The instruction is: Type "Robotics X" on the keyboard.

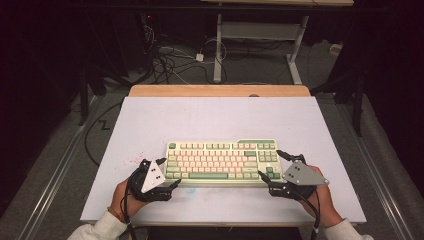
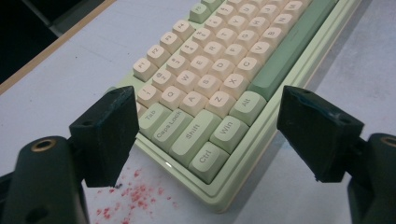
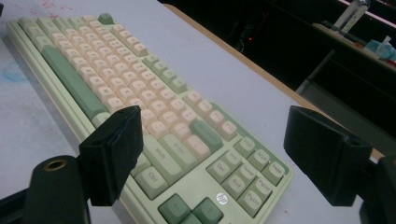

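Nearest the lens: two forearms in pale sleeves, entering from the near edge of the counter (image 1: 150,112), a pair of tongs in each hand. Left tongs (image 1: 167,173) held at the keyboard's (image 1: 222,161) left end, jaws spread wide and empty, one jaw on either side of its near-left corner, not touching it as far as could be seen. Right tongs (image 1: 269,163) held at the keyboard's right end, likewise wide open and empty, straddling the near-right corner by the arrow keys. Keyboard itself, pale green with cream keys, lay flat and square-on, towards the near edge of the counter, midway between both hands. Faint red specks (image 2: 133,196) on the white surface just left of the keyboard. Wooden strip (image 1: 220,90) along the counter's far edge beyond the keyboard; further off, dim floor with tangled cables (image 1: 172,62) and the legs of another table (image 1: 260,30).
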Available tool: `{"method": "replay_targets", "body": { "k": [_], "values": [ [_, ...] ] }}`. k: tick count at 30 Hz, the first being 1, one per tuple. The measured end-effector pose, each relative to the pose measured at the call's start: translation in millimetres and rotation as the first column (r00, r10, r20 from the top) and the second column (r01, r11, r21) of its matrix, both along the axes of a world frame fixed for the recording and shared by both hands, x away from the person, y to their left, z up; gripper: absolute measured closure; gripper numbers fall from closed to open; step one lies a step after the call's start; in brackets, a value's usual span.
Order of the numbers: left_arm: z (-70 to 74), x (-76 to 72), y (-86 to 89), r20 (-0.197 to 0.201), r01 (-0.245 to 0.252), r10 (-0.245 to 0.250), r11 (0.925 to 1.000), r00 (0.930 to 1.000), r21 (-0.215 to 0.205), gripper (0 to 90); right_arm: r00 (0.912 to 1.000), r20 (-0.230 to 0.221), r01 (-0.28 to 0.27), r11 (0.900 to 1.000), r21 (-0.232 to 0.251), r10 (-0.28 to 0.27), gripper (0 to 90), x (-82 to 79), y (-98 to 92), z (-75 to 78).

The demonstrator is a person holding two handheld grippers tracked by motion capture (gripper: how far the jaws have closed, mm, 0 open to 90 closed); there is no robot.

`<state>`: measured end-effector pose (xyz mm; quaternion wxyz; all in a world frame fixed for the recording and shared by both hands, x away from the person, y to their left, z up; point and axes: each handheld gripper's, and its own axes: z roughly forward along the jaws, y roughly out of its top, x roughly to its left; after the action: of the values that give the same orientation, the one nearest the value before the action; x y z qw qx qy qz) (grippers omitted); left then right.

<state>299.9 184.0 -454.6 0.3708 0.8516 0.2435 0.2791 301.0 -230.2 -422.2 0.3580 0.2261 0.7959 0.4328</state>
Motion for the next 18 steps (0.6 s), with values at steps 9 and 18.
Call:
{"method": "replay_targets", "body": {
  "k": [9, 18],
  "values": [
    [2.7, -0.5, -1.3, -0.012, -0.013, 0.013, 0.9999, 0.9999, 0.003, 34.3, 0.9999, -0.003, 0.014, 1.000, -0.020, -0.014, 20.4, -10.1, -7.9, -6.6],
    [5.7, 4.6, 0.1, -0.084, 0.019, -0.016, 0.9993, 0.9964, 0.031, 77.3, 0.9993, -0.025, 0.028, 0.999, -0.028, -0.028, 20.5, -17.4, -15.1, -10.5]
  ]
}}
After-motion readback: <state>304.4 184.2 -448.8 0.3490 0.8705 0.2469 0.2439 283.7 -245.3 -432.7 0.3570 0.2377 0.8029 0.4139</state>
